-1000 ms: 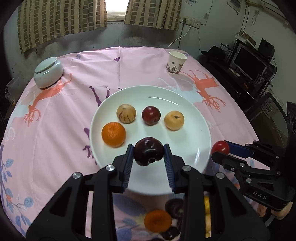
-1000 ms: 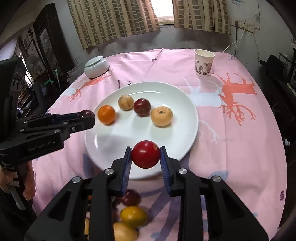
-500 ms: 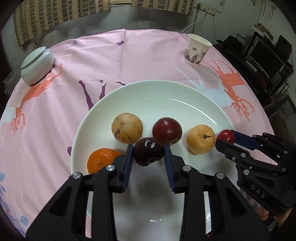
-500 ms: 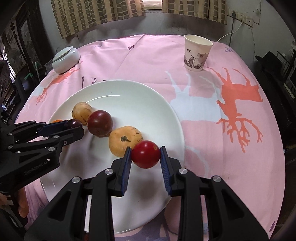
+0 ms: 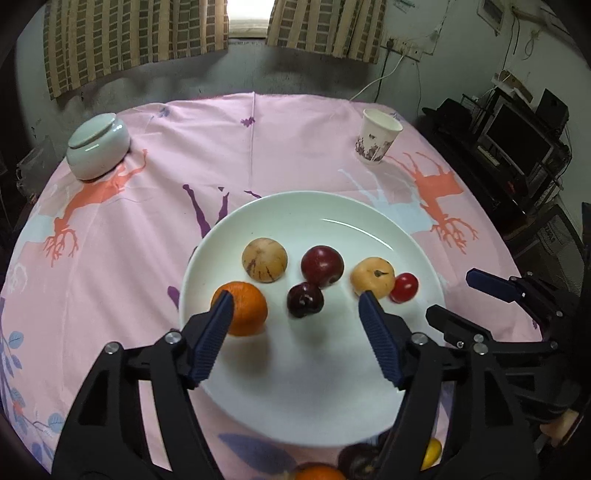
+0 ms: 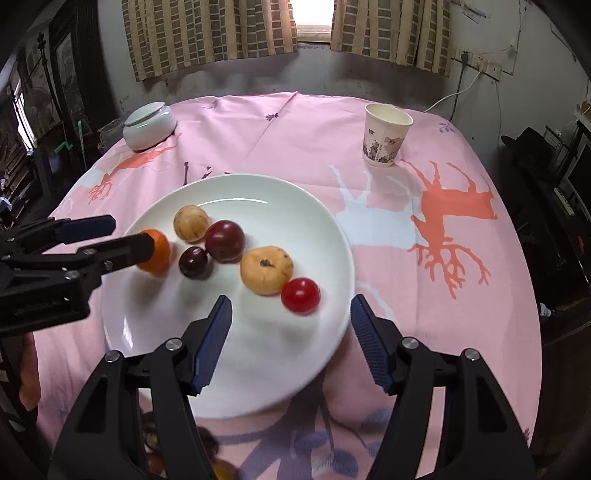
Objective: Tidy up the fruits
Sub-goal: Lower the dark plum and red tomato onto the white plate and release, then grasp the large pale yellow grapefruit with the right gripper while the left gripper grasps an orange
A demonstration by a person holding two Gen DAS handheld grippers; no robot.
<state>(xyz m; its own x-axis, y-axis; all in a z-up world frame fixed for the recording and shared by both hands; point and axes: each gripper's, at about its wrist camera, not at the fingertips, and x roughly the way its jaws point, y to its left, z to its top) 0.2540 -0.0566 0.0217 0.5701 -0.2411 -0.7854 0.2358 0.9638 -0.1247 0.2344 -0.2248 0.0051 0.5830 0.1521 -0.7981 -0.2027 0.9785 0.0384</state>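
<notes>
No legible text, label, brand, number or sign appears in either view. The paper cup [image 6: 387,137] carries a printed pattern, not readable lettering. The left gripper [image 6: 96,236] body, seen from the right wrist, bears a faint marking too blurred to read.

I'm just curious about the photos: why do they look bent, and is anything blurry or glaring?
Both views: fisheye bending, dark corners. Left wrist: window blown out, glare streak on plate. Right wrist: red fruit slightly smeared, near plate soft.
</notes>
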